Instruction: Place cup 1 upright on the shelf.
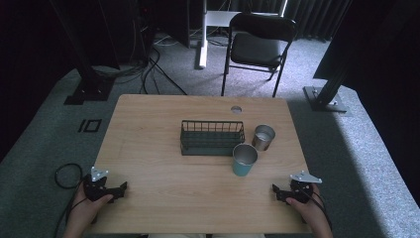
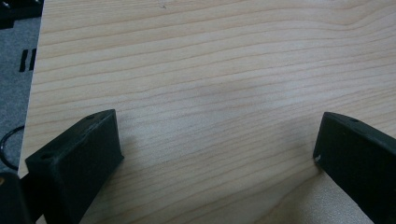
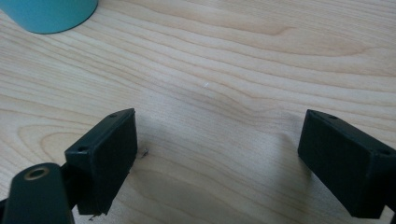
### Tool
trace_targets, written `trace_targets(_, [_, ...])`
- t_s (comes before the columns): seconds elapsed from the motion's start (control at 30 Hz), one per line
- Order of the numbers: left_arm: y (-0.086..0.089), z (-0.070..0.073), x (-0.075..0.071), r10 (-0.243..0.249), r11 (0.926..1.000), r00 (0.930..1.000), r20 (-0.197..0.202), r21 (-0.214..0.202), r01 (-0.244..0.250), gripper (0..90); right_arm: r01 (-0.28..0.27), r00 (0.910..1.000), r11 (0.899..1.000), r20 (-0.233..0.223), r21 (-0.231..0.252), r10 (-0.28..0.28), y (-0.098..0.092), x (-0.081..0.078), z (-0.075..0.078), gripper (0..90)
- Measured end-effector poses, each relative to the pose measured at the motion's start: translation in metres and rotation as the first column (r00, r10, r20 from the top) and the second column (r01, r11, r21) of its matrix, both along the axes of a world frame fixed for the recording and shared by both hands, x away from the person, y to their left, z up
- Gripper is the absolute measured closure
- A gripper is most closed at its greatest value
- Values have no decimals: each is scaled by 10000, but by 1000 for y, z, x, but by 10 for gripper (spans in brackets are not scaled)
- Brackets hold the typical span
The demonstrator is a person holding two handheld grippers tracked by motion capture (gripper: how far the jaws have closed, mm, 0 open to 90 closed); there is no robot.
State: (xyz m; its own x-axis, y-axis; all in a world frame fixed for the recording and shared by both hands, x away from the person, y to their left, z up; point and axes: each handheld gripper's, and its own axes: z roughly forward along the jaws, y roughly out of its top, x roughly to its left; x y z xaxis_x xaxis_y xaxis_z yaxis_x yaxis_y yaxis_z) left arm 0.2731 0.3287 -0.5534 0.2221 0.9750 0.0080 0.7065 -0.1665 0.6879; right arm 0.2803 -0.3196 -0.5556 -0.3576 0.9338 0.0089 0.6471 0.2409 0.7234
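Note:
A teal cup [image 1: 244, 159] stands right of the table's middle, and its base shows at the top left of the right gripper view as the teal cup [image 3: 49, 14]. Behind it a bare metal cup [image 1: 263, 137] stands beside a dark wire basket [image 1: 212, 137]. My left gripper [image 1: 120, 189] rests at the front left of the wooden table [image 1: 163, 178], jaws wide apart over bare wood; the left gripper [image 2: 218, 149] holds nothing. My right gripper [image 1: 276, 191] rests at the front right, open and holding nothing, as the right gripper [image 3: 219, 149] shows.
A black folding chair [image 1: 257, 47] stands beyond the table's far edge. Black frame posts [image 1: 91, 79] rise at both sides on grey carpet. A cable loop [image 1: 67, 174] lies on the floor by the left hand. A round grommet [image 1: 236, 109] sits near the far edge.

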Motion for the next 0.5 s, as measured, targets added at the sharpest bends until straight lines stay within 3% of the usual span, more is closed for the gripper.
trace_targets(0.5, [0,0,0,8,10000,10000,5,-16,-8,13,58,10000,10000,2,-10,-58,1,-1,0,115])
